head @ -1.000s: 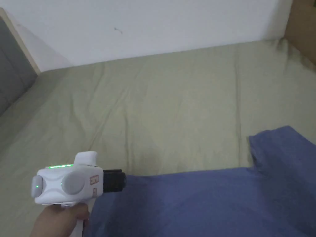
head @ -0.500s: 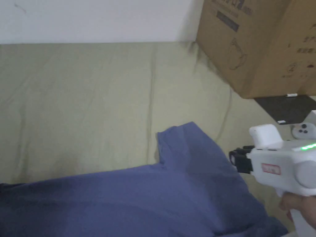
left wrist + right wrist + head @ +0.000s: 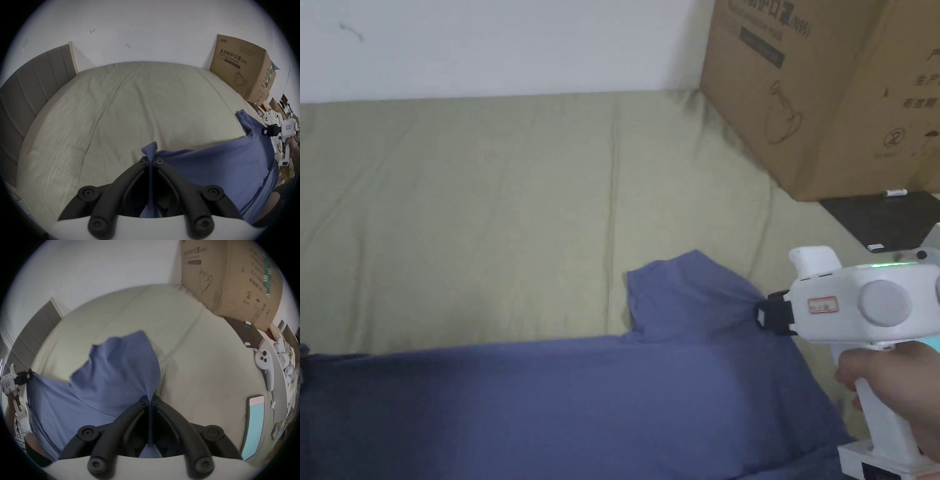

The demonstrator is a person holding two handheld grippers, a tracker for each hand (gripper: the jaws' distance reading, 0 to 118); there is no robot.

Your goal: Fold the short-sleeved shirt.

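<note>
A blue short-sleeved shirt (image 3: 581,400) is held stretched above the near edge of an olive-green bed (image 3: 519,219), one sleeve (image 3: 687,294) lying out on the sheet. My right gripper (image 3: 759,314), white-bodied and held by a hand, is shut on the shirt's right edge. In the right gripper view its black jaws pinch blue cloth (image 3: 113,374) at the tips (image 3: 150,398). In the left gripper view my left gripper (image 3: 150,160) is shut on a bunched corner of the shirt (image 3: 211,164). The other gripper (image 3: 266,131) shows far right there.
A big cardboard box (image 3: 831,94) stands at the bed's right side against the white wall. A dark tablet (image 3: 881,219) lies below it. A white game controller (image 3: 264,368) and a phone (image 3: 254,425) lie on the ledge to the right. A grey padded headboard (image 3: 27,91) bounds the left.
The head camera has swung right, from the left gripper to the right one. Since half a second ago the right gripper has come left and now grips the shirt's edge beside the sleeve.
</note>
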